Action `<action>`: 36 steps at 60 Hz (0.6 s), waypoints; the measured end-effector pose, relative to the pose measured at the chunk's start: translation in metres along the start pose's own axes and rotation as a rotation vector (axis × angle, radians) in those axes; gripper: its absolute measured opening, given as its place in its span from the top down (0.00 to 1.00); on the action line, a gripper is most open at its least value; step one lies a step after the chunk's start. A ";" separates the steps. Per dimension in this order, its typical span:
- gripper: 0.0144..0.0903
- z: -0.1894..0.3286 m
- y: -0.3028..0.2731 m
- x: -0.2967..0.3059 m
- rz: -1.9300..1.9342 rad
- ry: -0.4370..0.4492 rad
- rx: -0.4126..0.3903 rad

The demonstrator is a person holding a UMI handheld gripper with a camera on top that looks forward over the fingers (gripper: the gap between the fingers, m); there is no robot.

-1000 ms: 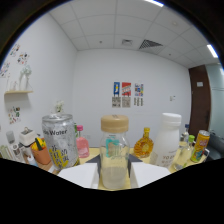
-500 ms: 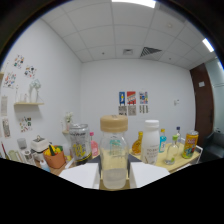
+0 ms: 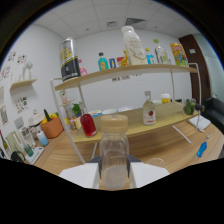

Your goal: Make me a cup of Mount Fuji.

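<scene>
Bottle (image 3: 114, 155), clamped in tongs (image 3: 115, 172), now looks emptied.

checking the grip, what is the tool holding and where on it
A clear bottle with a tan cap, clamped between the tool's fingers by the lower body.

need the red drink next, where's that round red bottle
In the gripper view, the round red bottle stands on the lower wooden shelf, just beyond the capped jar held between the gripper fingers.
</scene>
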 end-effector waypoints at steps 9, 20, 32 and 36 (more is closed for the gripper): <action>0.66 0.009 0.035 0.011 0.266 -0.005 -0.043; 0.66 0.013 0.040 0.012 0.763 -0.099 -0.038; 0.67 0.020 0.040 0.015 1.213 -0.198 -0.047; 0.67 0.022 0.040 0.016 1.316 -0.214 -0.060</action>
